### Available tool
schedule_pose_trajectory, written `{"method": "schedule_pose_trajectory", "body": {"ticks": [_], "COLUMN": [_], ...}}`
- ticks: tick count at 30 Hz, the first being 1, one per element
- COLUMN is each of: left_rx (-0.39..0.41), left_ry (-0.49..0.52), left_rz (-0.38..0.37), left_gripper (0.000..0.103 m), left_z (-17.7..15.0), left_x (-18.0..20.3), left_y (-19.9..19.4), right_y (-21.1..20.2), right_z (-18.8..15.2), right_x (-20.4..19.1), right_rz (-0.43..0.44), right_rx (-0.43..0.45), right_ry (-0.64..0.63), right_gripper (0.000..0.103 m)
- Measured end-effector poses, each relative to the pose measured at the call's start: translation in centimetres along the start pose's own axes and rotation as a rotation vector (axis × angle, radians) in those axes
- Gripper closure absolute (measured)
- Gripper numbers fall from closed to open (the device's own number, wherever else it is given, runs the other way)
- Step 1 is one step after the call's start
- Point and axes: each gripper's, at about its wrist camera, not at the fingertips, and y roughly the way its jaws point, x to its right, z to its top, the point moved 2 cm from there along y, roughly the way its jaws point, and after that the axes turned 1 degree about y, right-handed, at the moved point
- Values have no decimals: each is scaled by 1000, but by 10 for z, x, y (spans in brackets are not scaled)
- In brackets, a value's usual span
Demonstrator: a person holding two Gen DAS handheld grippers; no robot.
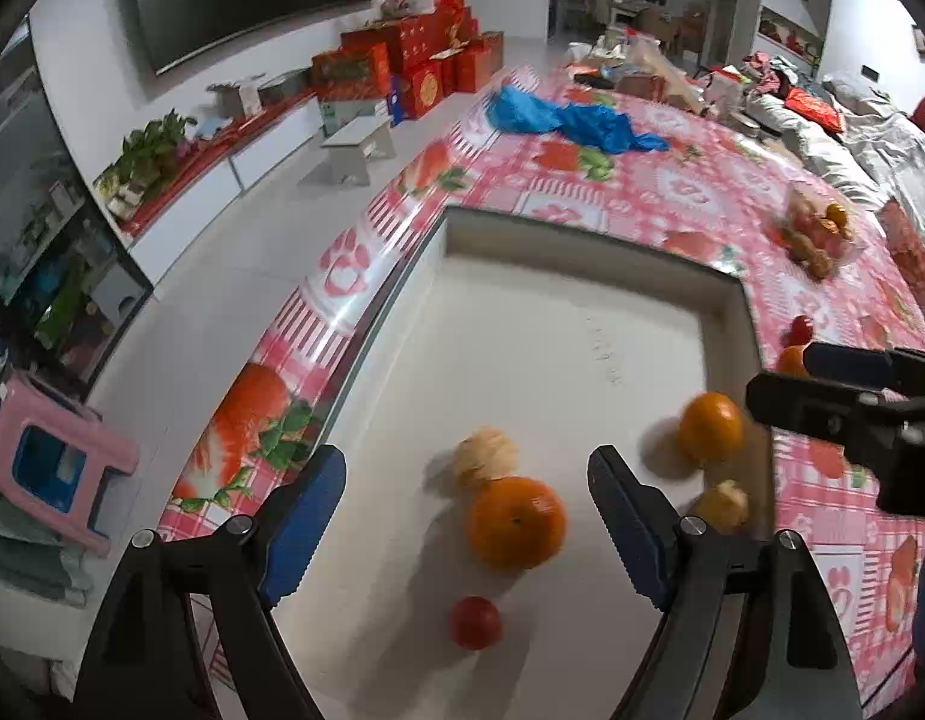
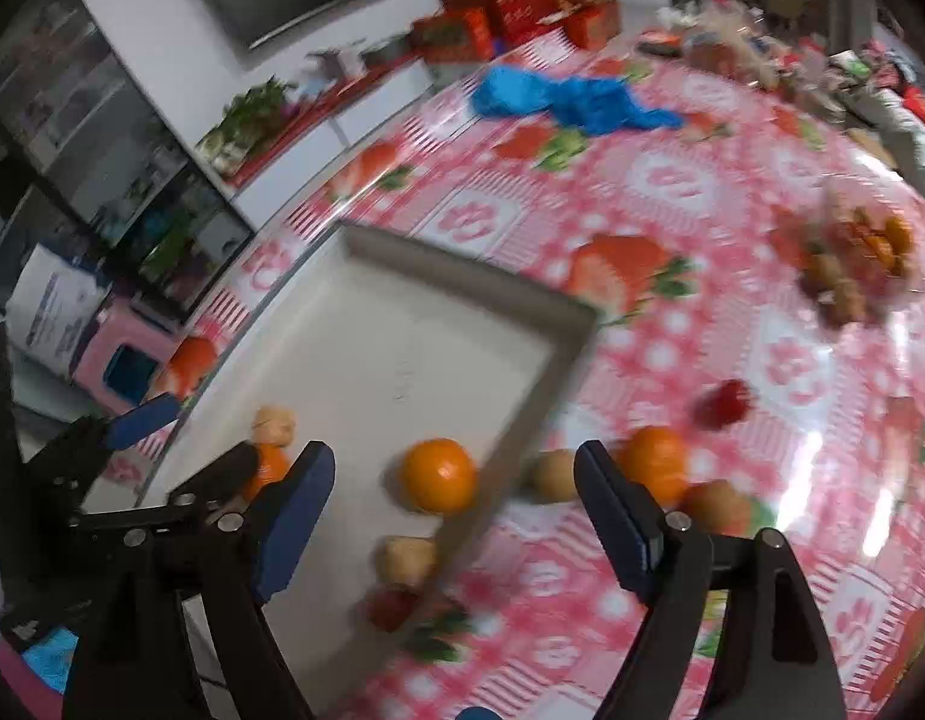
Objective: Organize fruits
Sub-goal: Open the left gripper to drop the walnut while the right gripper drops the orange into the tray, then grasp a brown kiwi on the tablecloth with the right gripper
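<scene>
Fruits [image 1: 516,522] in tray [image 1: 558,240], bag [image 1: 573,120] beyond

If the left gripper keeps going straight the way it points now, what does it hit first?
Most likely the large orange, lying between the open fingers of the left gripper in the white tray. A small red fruit sits nearer the camera, probably under the line; depth is unclear.

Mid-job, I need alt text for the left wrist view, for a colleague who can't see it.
The open, empty left claw hovers over a shallow white tray holding two oranges, two pale peeled fruits and a small red fruit. The tray sits on a pink patterned tablecloth; the right claw enters from the right edge.
</scene>
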Motion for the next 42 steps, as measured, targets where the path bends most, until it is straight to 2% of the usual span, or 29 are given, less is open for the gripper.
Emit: {"method": "schedule_pose_trajectory", "body": {"ticks": [3,6,9,12,16,19,25,27,30,31,32,35,42], "left_rx": [18,26,30,28,16,25,25,23,25,28,32,48,71], "left_ry": [12,25,48,67,73,91,157,169,167,163,159,161,208], "left_rz": [-18,-38,-64,-86,-121,-169,-200,-198,-192,-190,-188,-177,-182], "left_gripper": [19,19,19,19,19,19,19,19,19,19,19,19,19], "left_z": [2,3,0,-5,-11,-17,-28,-28,-26,-24,-21,-14,8], "left_x": [10,22,36,48,60,71,98,101,103,103,103,104,130], "left_y": [-10,-15,-19,-22,-25,-32,-36,-36,-37,-39,-41,-46,-44], "right_y": [-8,-4,6,13,14,18,29,29,29,28,27,22,0], "right_z": [-5,-17,-33,-40,-39,-36,-38,-36,-33,-33,-33,-36,-56], "right_x": [26,52,73,82,81,80,81,82,83,84,85,91,113], "right_rz": [-83,-168,-213,-235,-254,-245,-235,-234,-240,-243,-247,-220,-154], "right_rx": [32,14,-16,-26,15,16,14,27,48,53,62,78,95], "right_ry": [14,19,17,16,-3,-2,2,7,15,15,13,24,111], "right_gripper": [17,17,17,17,17,17,17,20,35,42,53,73,73]}}
